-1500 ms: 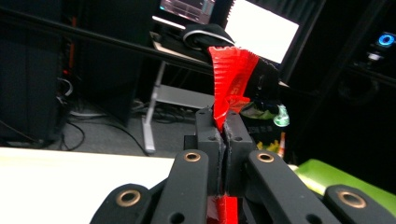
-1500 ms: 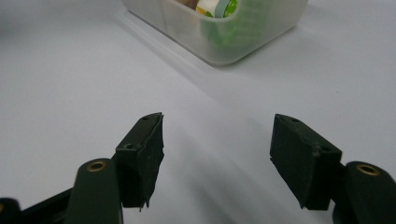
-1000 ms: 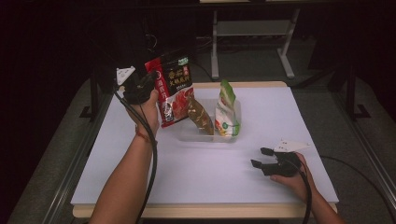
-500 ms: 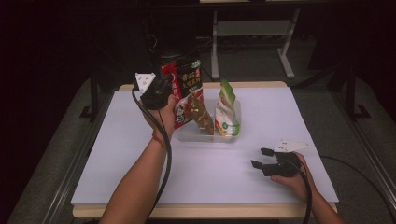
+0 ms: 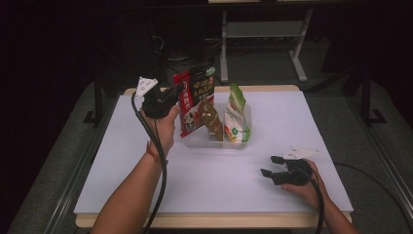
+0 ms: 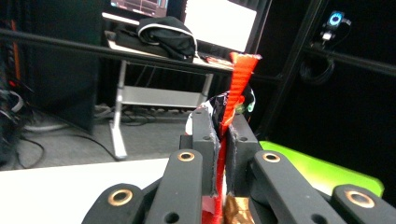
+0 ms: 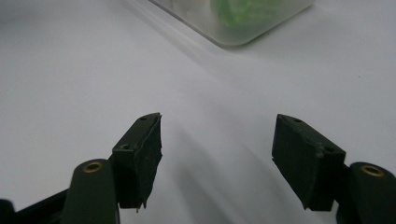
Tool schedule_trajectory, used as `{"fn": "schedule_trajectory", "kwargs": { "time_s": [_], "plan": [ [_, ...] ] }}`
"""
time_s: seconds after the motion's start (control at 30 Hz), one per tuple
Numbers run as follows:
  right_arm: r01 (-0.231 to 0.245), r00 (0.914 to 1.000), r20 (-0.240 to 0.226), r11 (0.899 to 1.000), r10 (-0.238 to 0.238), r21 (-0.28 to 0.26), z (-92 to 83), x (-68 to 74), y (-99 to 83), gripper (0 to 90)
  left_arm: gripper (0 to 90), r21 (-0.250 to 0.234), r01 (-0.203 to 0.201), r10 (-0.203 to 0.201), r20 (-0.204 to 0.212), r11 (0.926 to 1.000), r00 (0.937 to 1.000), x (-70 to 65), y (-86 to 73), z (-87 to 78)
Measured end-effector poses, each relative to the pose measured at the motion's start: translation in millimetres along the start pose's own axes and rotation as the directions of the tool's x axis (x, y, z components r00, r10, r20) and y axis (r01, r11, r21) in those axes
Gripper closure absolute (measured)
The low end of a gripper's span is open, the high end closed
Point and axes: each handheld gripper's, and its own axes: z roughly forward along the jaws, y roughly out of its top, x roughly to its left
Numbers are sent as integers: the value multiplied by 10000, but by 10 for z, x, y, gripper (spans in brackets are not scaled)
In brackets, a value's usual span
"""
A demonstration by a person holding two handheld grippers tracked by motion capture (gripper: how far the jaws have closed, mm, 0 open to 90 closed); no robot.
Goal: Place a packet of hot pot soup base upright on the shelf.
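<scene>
Clamped by its left edge in the left gripper (image 5: 181, 90): a red pouch (image 5: 197, 100), upright and slightly tilted over the left end of a clear tray (image 5: 242, 144) near the middle of the white table (image 5: 122, 170). Seen in the left gripper view as a thin red seam (image 6: 238, 88) between the pads of that gripper (image 6: 223, 126), pressed from both sides; jaws just eased open a little, yet with the pouch between them and gripped. Hard to tell whether the pouch's bottom rests in the tray or hangs just above it. Already standing in the tray: a brown-gold pack (image 5: 212, 119) just beside the red pouch, and a green-and-white pouch (image 5: 236, 117) in the right part. Right gripper (image 5: 272, 165) low near the front right of the table, well apart from the tray, jaws wide and empty; in its own view (image 7: 217, 140) nothing but bare table between the pads, with a tray corner (image 7: 233, 37) and some green beyond. Judged as packing work well along: two packs in, the third probably going in at the left; left to do, seating the red pouch, letting go fully and drawing the hand back. As for writing: gold and white characters on a dark panel on the red pouch, plus a small green mark at its top corner, none legible; a round mark on the green-and-white pouch, equally unreadable.
</scene>
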Motion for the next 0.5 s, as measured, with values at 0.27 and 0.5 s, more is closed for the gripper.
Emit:
{"fn": "schedule_trajectory", "kwargs": {
  "time_s": [0.27,0.5],
  "plan": [
    [-41,10000,-22,9998,41,-181,-37,1,8,322,841,818,-586,559,344,9949,9978,-358,27,102],
    [-27,10000,14,9988,28,-483,-97,2,21,321,862,375,-1402,1411,-230,9894,9897,-196,-127,0]
  ]
}}
